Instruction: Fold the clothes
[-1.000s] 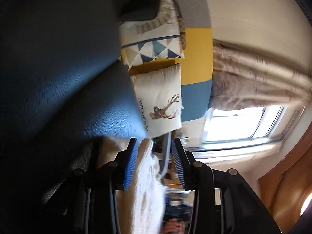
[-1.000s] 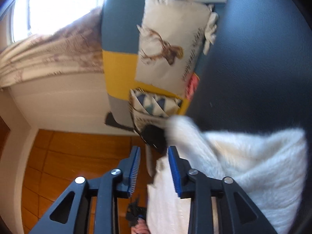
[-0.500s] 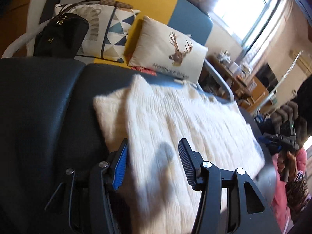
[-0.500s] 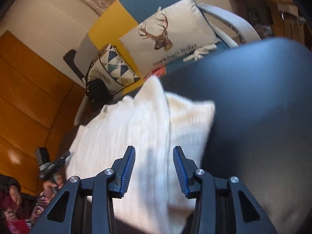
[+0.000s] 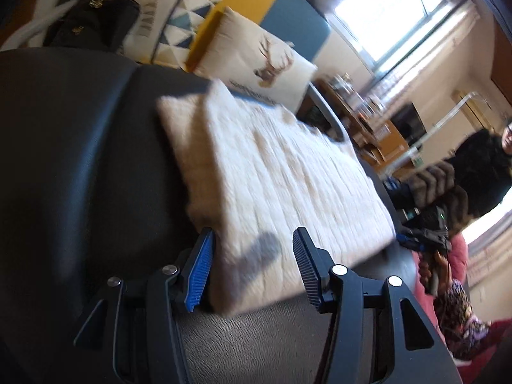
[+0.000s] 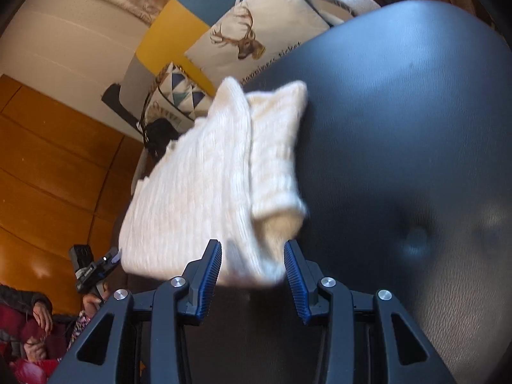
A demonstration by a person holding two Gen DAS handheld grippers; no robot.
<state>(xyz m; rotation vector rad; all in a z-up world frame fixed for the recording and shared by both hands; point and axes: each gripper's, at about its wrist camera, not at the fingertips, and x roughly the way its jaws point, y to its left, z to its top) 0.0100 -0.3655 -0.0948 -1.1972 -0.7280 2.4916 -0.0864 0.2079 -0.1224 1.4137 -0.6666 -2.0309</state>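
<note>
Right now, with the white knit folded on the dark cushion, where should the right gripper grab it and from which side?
Probably the near right corner of the white knit, where the folded-over sleeve ends in a raised, open lip above the dark cushion. Come in low from the near edge, one finger sliding under the layers. The right gripper is open and already faces that edge.

Both grippers are alike: the left gripper (image 5: 252,264) and the right gripper (image 6: 252,276) are built of matte black plastic arms with triangular cut-outs. Round silver screws sit at the joints. The jaws carry ribbed blue pads on their inner faces, one pad looking darker in shadow.
</note>
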